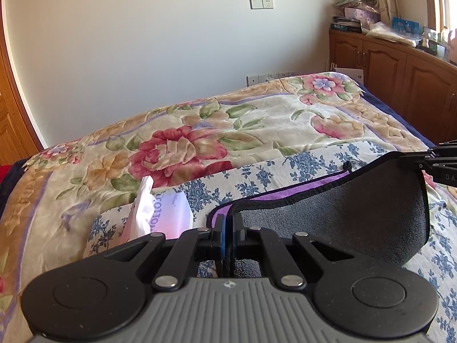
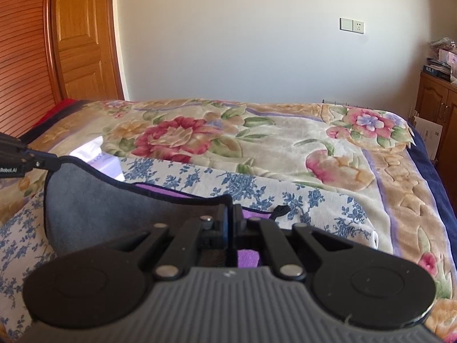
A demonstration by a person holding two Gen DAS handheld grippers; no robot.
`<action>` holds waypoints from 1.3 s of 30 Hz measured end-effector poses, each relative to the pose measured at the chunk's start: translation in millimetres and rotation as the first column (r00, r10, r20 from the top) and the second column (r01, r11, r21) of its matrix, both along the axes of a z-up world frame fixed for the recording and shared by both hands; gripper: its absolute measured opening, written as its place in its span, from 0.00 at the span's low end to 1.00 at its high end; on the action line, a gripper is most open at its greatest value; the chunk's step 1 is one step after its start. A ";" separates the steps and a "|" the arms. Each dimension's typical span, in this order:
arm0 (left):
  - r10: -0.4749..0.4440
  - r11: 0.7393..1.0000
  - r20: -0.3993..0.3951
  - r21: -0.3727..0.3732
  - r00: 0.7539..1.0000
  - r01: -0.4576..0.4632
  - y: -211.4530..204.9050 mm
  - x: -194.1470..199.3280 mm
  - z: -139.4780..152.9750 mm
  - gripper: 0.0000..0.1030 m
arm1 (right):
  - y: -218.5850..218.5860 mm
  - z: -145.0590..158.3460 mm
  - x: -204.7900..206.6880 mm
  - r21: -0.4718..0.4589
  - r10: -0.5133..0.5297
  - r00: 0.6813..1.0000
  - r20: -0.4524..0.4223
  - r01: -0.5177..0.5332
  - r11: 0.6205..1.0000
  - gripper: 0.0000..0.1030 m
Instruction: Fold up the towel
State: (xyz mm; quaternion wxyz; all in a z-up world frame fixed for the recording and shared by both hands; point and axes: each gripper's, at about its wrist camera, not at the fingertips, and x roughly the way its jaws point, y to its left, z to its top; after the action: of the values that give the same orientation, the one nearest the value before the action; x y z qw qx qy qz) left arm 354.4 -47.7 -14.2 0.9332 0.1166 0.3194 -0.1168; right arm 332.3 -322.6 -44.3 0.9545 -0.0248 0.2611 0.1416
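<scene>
The towel (image 1: 357, 214) is grey on one side and purple on the other, with black trim. It hangs lifted above the bed between both grippers. My left gripper (image 1: 228, 228) is shut on one corner of its edge. My right gripper (image 2: 231, 223) is shut on the other corner; the towel (image 2: 94, 208) spreads to its left. In the left wrist view the right gripper (image 1: 428, 161) shows at the right edge, pinching the towel. In the right wrist view the left gripper (image 2: 40, 161) shows at the left edge, also pinching it.
The bed carries a floral blanket (image 1: 200, 143) and a blue-flowered white cloth (image 2: 257, 188) under the towel. A white tissue pack (image 1: 160, 214) lies on the left. A wooden cabinet (image 1: 400, 71) with clutter stands right; a wooden door (image 2: 80, 34) stands left.
</scene>
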 end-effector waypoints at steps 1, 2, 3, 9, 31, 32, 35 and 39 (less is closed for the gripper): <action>0.000 1.000 -0.002 0.001 1.000 0.000 -0.9 2.4 -0.5 0.05 | -0.2 -0.6 1.2 -0.004 0.001 1.000 0.002 -0.001 1.000 0.03; -0.001 1.000 -0.002 0.001 1.000 0.001 -2.0 4.3 -0.5 0.05 | -0.4 -1.5 2.5 -0.007 0.001 1.000 0.005 -0.001 1.000 0.03; -0.003 1.000 0.000 0.002 1.000 0.003 -3.4 5.8 -0.2 0.05 | -1.1 -2.5 4.0 -0.009 0.002 1.000 0.007 -0.002 1.000 0.04; 0.003 1.000 0.003 -0.004 1.000 -0.003 -5.6 19.5 1.1 0.05 | -4.3 -9.0 14.4 -0.018 0.001 1.000 0.006 -0.001 1.000 0.03; 0.038 0.999 -0.027 0.006 0.999 -0.038 -6.0 61.6 -27.7 0.05 | -10.0 -27.1 47.1 -0.058 -0.009 1.000 0.004 0.010 0.998 0.04; 0.039 0.999 -0.027 0.007 0.999 -0.039 -6.3 63.0 -28.5 0.05 | -10.1 -28.1 48.4 -0.058 -0.010 1.000 0.004 0.011 0.998 0.04; 0.042 0.999 -0.027 0.009 0.999 -0.042 -7.0 67.2 -31.4 0.05 | -9.9 -31.2 52.2 -0.060 -0.012 1.000 0.004 0.012 0.998 0.04; 0.044 0.999 -0.029 0.018 0.999 -0.044 -8.1 73.2 -36.0 0.05 | -10.0 -35.4 58.2 -0.068 -0.015 1.000 -0.004 0.015 0.998 0.04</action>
State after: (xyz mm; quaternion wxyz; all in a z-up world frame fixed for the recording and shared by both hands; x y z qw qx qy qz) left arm 427.6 -55.9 -50.2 0.9297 0.1160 0.3363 -0.0951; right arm 390.5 -332.5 -79.7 0.9536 -0.0550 0.2682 0.1254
